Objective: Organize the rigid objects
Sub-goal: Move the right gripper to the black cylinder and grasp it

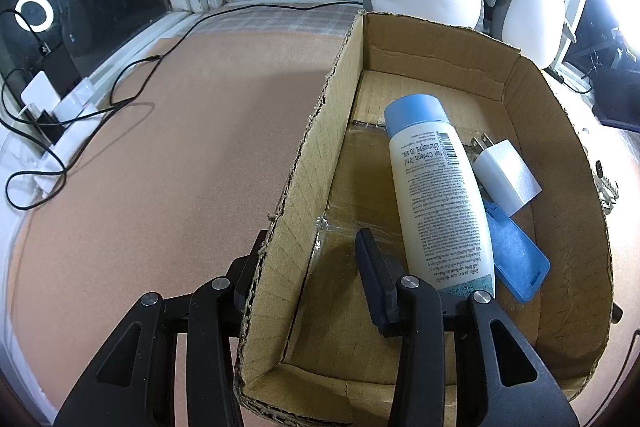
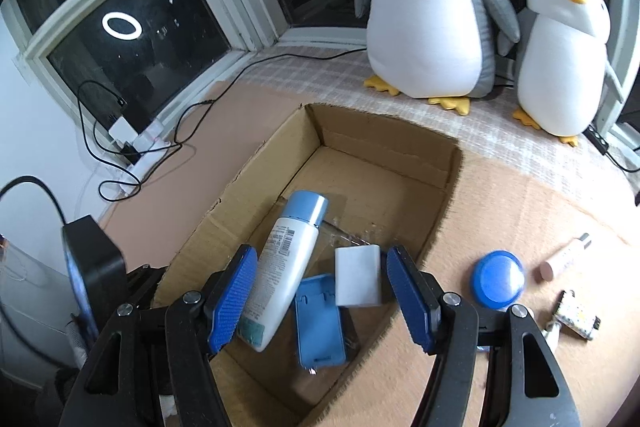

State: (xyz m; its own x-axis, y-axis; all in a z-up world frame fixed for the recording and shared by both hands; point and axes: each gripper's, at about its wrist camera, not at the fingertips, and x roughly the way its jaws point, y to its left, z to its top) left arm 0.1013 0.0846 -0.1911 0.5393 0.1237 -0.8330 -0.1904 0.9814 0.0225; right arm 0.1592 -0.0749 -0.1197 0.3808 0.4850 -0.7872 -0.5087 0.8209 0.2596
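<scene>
An open cardboard box sits on the pink mat. Inside lie a white lotion bottle with a blue cap, a white plug adapter and a flat blue plastic case. My left gripper is open and straddles the box's left wall, one finger outside and one inside. My right gripper is open and empty, hovering above the box over the adapter and the case. Outside the box, to its right, lie a round blue lid, a pink tube and a small patterned item.
Two plush penguins stand behind the box by the window. A power strip with black cables lies at the left edge. A black object is at the lower left of the right wrist view.
</scene>
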